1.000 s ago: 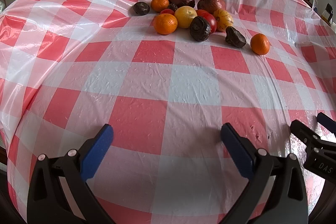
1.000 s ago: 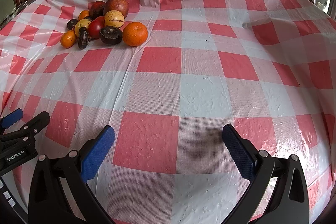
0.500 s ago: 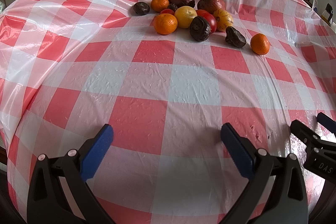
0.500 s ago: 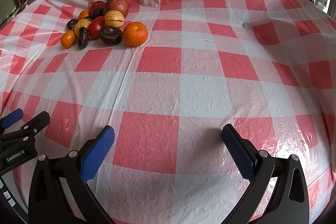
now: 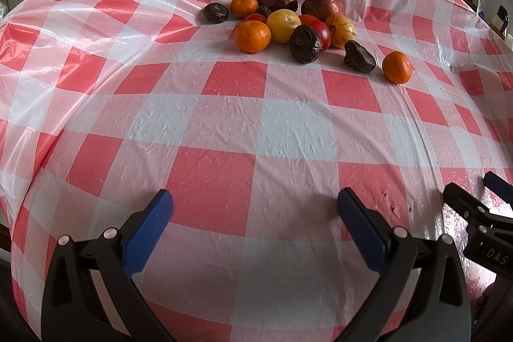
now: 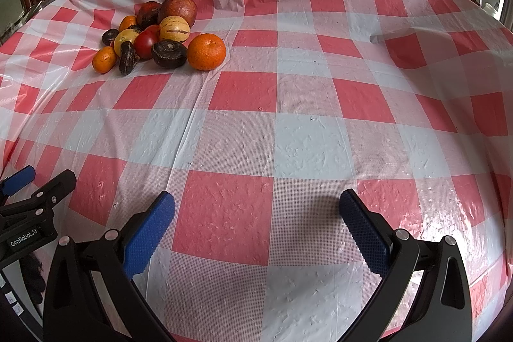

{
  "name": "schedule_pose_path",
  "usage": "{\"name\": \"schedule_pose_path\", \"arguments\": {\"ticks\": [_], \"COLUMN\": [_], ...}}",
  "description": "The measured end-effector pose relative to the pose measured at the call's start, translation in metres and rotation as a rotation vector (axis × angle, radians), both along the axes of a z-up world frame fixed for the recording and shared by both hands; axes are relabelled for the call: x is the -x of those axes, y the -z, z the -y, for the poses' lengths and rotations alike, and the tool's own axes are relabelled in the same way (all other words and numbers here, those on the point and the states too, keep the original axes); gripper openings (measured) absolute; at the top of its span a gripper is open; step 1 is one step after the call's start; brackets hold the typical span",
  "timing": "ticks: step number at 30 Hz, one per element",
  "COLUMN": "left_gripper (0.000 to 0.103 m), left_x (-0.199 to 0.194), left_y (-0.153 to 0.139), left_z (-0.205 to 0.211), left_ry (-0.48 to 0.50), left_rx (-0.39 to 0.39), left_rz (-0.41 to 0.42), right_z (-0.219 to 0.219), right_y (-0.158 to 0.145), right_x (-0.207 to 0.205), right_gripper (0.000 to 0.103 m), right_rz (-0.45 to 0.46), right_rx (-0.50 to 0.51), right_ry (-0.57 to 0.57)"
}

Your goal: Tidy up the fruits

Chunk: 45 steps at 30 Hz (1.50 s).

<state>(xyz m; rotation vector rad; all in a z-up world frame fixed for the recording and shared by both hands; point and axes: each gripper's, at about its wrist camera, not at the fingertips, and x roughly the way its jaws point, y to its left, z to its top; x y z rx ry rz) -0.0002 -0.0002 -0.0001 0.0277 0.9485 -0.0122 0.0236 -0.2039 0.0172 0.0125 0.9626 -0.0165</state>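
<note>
Two grippers hover low over the near edge of the checked tablecloth (image 5: 288, 130), side by side. Both the left gripper (image 5: 255, 213) and the right gripper (image 6: 256, 215) have their blue-padded fingers spread wide, holding nothing. The left one's body reads "GenRobot.AI"; the right one's shows "DAS". Well beyond them, toward the far side, lies the pile of fruits (image 5: 288, 24), with one orange (image 5: 396, 67) slightly apart.

Worktop (image 5: 224, 124) under wrinkled red-and-white checked plastic cloth (image 6: 307, 143). Fruit pile (image 5: 288, 24) at far side; one orange (image 5: 396, 67) just right of it.
</note>
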Motion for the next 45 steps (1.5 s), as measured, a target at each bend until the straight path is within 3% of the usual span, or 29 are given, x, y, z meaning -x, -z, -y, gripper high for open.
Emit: {"name": "schedule_pose_path", "arguments": {"ticks": [34,42,45], "left_gripper": [0.102,0.102,0.102], "left_x": [0.0,0.0,0.0], "left_y": [0.0,0.0,0.0], "left_z": [0.0,0.0,0.0], "left_ry": [0.0,0.0,0.0], "left_rx": [0.0,0.0,0.0], "left_rz": [0.0,0.0,0.0], "right_z": [-0.003,-0.019,-0.027], "right_y": [0.002,0.005,0.0], "right_x": [0.001,-0.041,-0.061], "right_gripper": [0.099,0.099,0.099], "right_rz": [-0.01,-0.025,0.017], "right_rx": [-0.002,-0.007,-0.024], "right_ry": [-0.009,-0.124,-0.147]}}
